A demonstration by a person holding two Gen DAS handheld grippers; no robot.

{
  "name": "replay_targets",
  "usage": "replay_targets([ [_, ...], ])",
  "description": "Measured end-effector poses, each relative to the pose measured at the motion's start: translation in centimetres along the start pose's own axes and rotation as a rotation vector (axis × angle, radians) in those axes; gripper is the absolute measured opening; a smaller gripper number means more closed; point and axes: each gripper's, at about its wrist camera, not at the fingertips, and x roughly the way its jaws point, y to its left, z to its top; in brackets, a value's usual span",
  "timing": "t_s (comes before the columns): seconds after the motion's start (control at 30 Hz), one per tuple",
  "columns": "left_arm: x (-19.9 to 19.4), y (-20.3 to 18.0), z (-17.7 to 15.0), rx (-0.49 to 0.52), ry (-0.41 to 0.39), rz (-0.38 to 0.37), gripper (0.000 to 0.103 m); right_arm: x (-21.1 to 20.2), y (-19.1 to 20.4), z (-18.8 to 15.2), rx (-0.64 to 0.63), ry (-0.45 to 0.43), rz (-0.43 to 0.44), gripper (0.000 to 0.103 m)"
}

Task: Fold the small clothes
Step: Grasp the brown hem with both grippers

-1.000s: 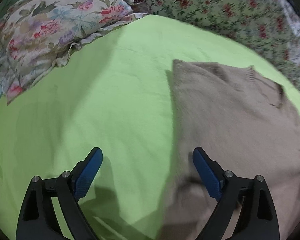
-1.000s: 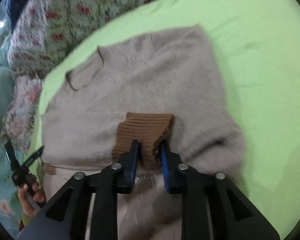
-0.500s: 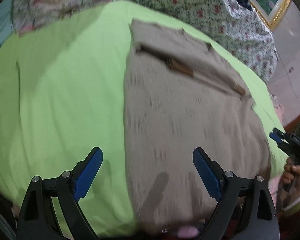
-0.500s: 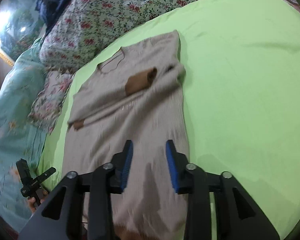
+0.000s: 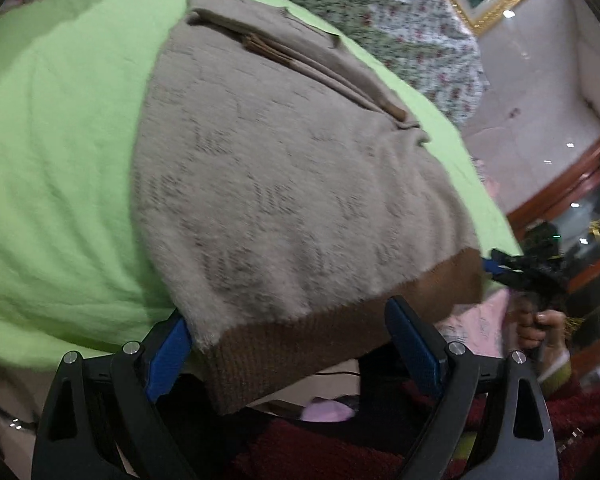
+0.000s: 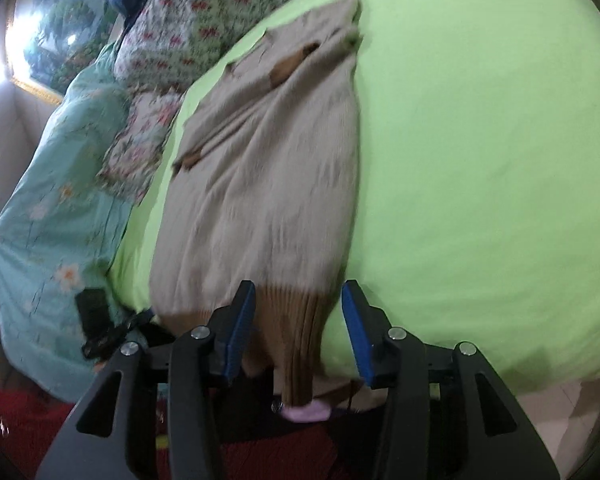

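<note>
I have let go of the cuff: my right gripper (image 6: 298,328), jaws opening, and wide-open left gripper (image 5: 288,344) now straddle the brown hem of the beige sweater (image 5: 284,168) on the green bed (image 5: 60,152).

The sweater (image 5: 284,184) lies on the bed sheet (image 5: 60,160), hem overhanging the near edge, quilt (image 6: 188,20) behind.

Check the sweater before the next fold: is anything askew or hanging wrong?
Yes. The beige knit sweater lies on the lime-green bedsheet, but its brown ribbed hem droops over the bed's edge. One brown-cuffed sleeve lies crumpled across the chest.
</note>
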Motion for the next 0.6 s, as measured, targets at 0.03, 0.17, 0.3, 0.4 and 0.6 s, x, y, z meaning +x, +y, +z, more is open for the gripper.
replay_targets([
  [0.03, 0.1, 0.1, -0.1, 0.002, 0.006, -0.013, 0.088, 0.3, 0.2, -0.3, -0.010, 0.009, 0.020, 0.046],
  [0.17, 0.8, 0.3, -0.1, 0.024, 0.039, -0.053, 0.076, 2.0, 0.2, -0.4, -0.012, 0.010, 0.088, 0.046],
  [0.3, 0.4, 1.2, -0.2, 0.025, 0.037, -0.029, 0.044, 3.0, 0.3, -0.1, -0.011, -0.013, 0.105, 0.020],
  [0.4, -0.4, 2.2, -0.2, 0.008, 0.036, -0.001, 0.007, 2.3, 0.3, -0.6, -0.029, -0.017, 0.092, 0.009],
  [0.6, -3.9, 1.5, -0.5, 0.037, -0.062, -0.030, 0.006, -5.3, 0.8, -2.9, -0.091, -0.132, 0.176, 0.008],
])
